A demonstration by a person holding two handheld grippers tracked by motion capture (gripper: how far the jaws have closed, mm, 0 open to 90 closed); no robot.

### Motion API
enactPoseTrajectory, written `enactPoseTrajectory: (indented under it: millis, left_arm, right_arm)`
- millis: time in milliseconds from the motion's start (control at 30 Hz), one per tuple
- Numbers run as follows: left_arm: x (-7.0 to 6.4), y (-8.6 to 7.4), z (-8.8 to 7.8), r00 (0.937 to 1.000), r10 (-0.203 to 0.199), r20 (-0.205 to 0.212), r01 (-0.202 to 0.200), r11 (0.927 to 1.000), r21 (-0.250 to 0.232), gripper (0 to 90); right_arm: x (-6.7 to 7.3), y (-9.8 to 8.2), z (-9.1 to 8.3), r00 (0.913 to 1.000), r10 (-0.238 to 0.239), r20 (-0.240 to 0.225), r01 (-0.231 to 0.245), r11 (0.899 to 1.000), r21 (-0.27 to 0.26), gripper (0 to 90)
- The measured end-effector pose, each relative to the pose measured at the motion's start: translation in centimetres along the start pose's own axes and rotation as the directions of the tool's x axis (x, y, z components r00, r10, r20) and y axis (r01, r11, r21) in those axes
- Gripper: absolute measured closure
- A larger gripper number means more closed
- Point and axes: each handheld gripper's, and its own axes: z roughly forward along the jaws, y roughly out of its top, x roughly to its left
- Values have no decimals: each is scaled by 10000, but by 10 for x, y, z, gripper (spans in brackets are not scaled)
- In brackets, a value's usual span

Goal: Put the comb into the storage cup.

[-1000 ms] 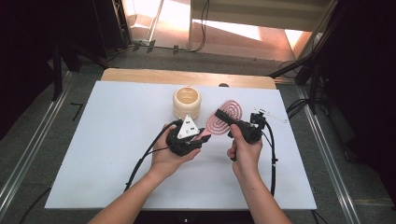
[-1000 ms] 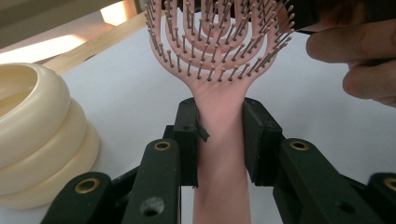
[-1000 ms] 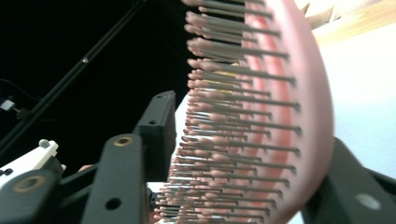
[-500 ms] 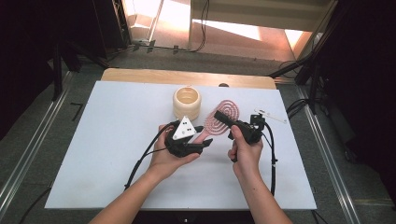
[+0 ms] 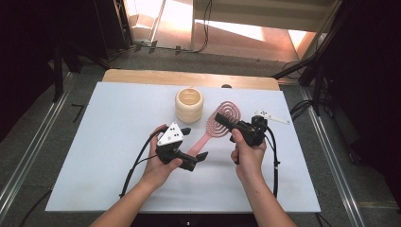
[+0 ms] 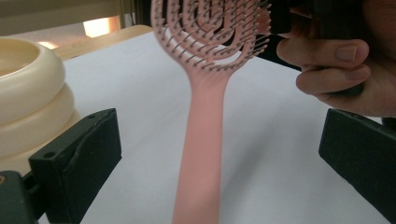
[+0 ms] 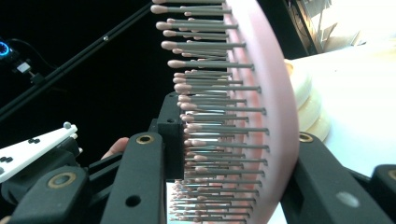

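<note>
nearest us, our left gripper (image 5: 195, 143) has just been opening and now stands wide, the pink brush's handle (image 6: 201, 154) running between its jaws, untouched, long axis pointing away toward the far right. beyond it our right gripper (image 5: 220, 118) seems clamped across the brush head (image 7: 261, 116), holding it above the white table (image 5: 104, 142), the cream cup (image 5: 189, 105) behind.

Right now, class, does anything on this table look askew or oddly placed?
The brush is odd: the right gripper clamps its head across the bristles. The left gripper, just opened, flanks the handle without touching. The cream cup stands upright.
</note>
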Motion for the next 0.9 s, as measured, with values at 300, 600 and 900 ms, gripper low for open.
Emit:
enactPoseTrajectory:
  millis: [300, 600, 900]
  left_arm:
    - [13, -18, -29, 9983, -33, -576, 8, 9990, -446, 0]
    - [23, -35, -64, 9933, 71, -1154, -152, 9975, -695, 0]
    - [29, -47, -92, 9876, -6, -1568, -130, 9963, -852, 0]
  right_arm:
    - [8, 6, 2, 9983, -583, 74, 583, 9983, 48, 620]
    - [11, 10, 5, 9960, -895, 30, 895, 9959, 89, 619]
    - [13, 14, 5, 9924, -1221, 182, 1219, 9925, 90, 620]
